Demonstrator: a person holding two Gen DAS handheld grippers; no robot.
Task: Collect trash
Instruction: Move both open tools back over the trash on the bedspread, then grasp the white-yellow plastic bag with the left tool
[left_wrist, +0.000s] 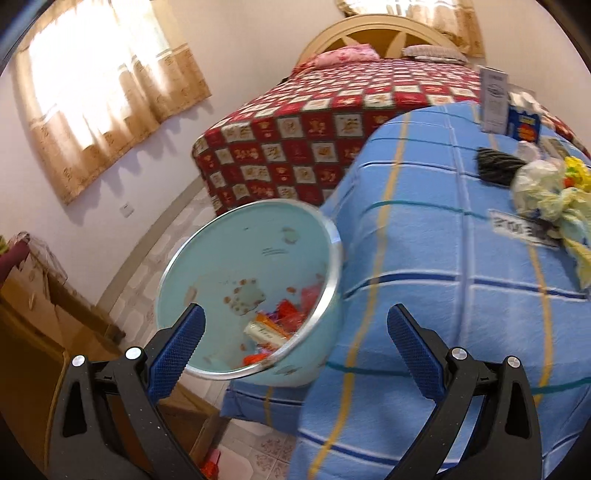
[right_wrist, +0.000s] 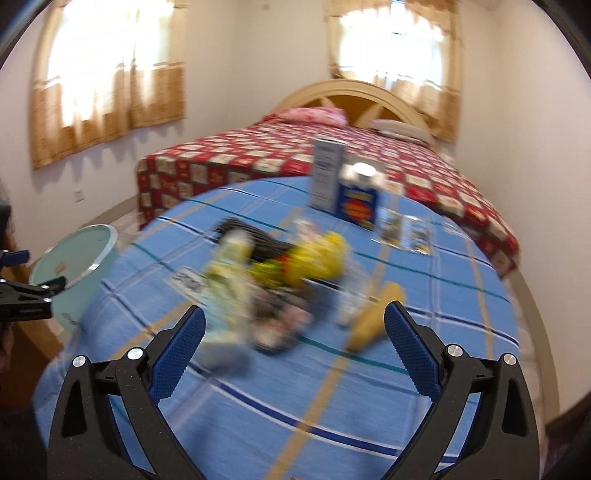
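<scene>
A pale blue trash bin (left_wrist: 251, 266) with a metal rim stands tilted at the left edge of the table with the blue plaid cloth (left_wrist: 424, 258). Bright wrappers (left_wrist: 280, 325) lie in its bottom. My left gripper (left_wrist: 295, 325) is open just in front of the bin, its left finger overlapping the rim, and it holds nothing. On the cloth lies a blurred trash pile (right_wrist: 280, 269): a crumpled pale bag (right_wrist: 229, 280), yellow wrappers, something black, and a yellow piece (right_wrist: 373, 321). My right gripper (right_wrist: 294, 317) is open just short of the pile.
A tall grey carton (right_wrist: 327, 173), a blue box (right_wrist: 358, 203) and some cards (right_wrist: 406, 232) stand at the table's far side. Behind it is a bed with a red checked cover (left_wrist: 314, 129). Low brown furniture (left_wrist: 37, 314) sits at the left on the tiled floor.
</scene>
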